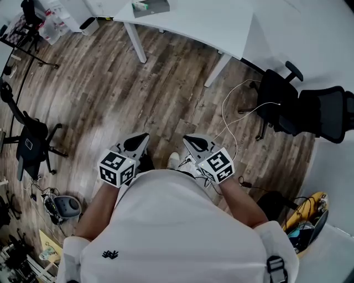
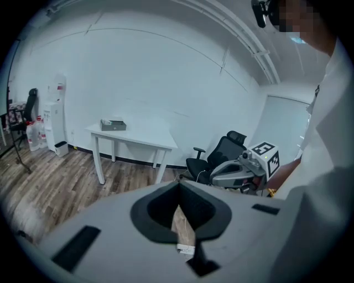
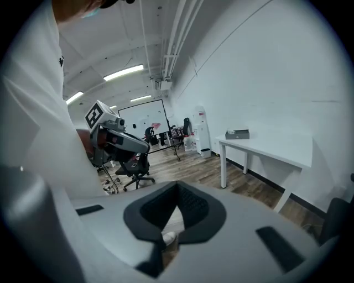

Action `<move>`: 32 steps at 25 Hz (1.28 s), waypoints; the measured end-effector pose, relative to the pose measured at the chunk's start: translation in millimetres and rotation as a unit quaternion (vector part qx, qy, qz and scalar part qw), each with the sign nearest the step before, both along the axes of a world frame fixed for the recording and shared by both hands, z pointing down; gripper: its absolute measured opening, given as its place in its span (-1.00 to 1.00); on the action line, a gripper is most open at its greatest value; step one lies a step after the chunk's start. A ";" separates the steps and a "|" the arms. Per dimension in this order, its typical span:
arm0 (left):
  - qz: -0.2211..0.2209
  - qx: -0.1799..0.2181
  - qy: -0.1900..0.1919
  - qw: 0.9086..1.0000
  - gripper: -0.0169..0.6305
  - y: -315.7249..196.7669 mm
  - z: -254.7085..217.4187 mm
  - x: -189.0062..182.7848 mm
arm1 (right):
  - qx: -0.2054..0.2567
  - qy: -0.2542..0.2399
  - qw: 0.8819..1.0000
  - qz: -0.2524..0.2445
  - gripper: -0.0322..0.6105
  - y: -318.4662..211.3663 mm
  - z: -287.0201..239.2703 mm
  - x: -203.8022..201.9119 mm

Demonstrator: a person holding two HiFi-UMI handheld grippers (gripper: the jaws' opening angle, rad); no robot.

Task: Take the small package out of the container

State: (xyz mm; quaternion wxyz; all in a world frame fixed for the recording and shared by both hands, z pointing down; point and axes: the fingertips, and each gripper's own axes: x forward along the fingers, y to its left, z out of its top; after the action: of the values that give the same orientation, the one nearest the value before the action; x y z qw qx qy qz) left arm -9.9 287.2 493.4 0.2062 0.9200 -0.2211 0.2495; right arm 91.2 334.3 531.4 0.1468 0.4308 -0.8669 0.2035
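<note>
Markers [image 1: 114,166] on left tool [image 1: 145,136], right tool [image 1: 187,139]

Your right gripper [image 3: 177,190] holds its jaws tip to tip, with nothing between them. Past them, a white table [image 3: 287,152] stands by the wall with a small grey box [image 3: 238,134] on it. Your left gripper [image 3: 119,141] hangs at left above the wood floor [image 3: 204,171].

container [image 1: 150,5] on the white table [image 1: 193,22]: clipped by head view's top edge, and too small in both gripper views to tell contents. black office chair [image 1: 332,113] right of the table runs off the right edge. white shirt [image 1: 171,232] hides most of a shoe [image 1: 173,160], well short of the table
</note>
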 end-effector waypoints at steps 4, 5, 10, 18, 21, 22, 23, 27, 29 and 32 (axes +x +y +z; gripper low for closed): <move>-0.001 -0.005 0.006 1.000 -0.93 -17.2 2.6 -3.6 | 0.004 0.003 1.000 0.001 -0.87 -21.0 -0.9 -4.6; 0.000 -0.006 0.010 1.000 -0.93 -24.3 3.5 -3.9 | 0.005 0.005 1.000 0.002 -0.87 -28.3 -1.4 -5.9; 0.017 -0.006 0.031 0.999 -0.93 -69.1 8.0 -2.1 | -0.002 0.017 1.000 0.022 -0.86 -68.8 -0.2 -7.1; 0.064 0.020 0.042 0.997 -0.93 -171.9 -8.5 -3.6 | -0.008 0.035 0.998 0.056 -0.71 -170.3 -14.5 -18.7; 0.067 0.030 0.041 0.996 -0.93 -207.0 -13.8 -23.1 | -0.003 0.036 0.998 0.060 -0.71 -210.9 -20.3 -33.9; 0.065 0.029 0.042 0.997 -0.93 -217.0 -13.9 -31.3 | -0.004 0.039 0.998 0.056 -0.71 -223.1 -20.9 -40.0; 0.064 0.026 0.044 0.997 -0.93 -225.9 -13.3 -39.4 | -0.003 0.042 0.998 0.053 -0.71 -234.4 -21.6 -46.1; 0.050 0.011 0.052 0.997 -0.93 -258.1 -8.8 -65.5 | -0.002 0.046 0.998 0.046 -0.72 -274.2 -25.7 -64.4; 0.035 0.009 0.060 0.998 -0.93 -271.9 -10.1 -76.2 | -0.004 0.044 0.998 0.040 -0.72 -288.9 -28.0 -72.1; 0.008 0.013 0.071 0.997 -0.93 -291.9 -12.4 -88.9 | -0.006 0.048 0.999 0.025 -0.73 -311.0 -28.0 -80.3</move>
State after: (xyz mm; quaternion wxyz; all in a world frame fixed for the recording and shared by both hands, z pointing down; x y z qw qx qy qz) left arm -98.7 -4.7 481.0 0.2076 0.9397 -0.2015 0.1823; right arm 10.9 23.3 503.4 0.1857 0.4607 -0.8466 0.1911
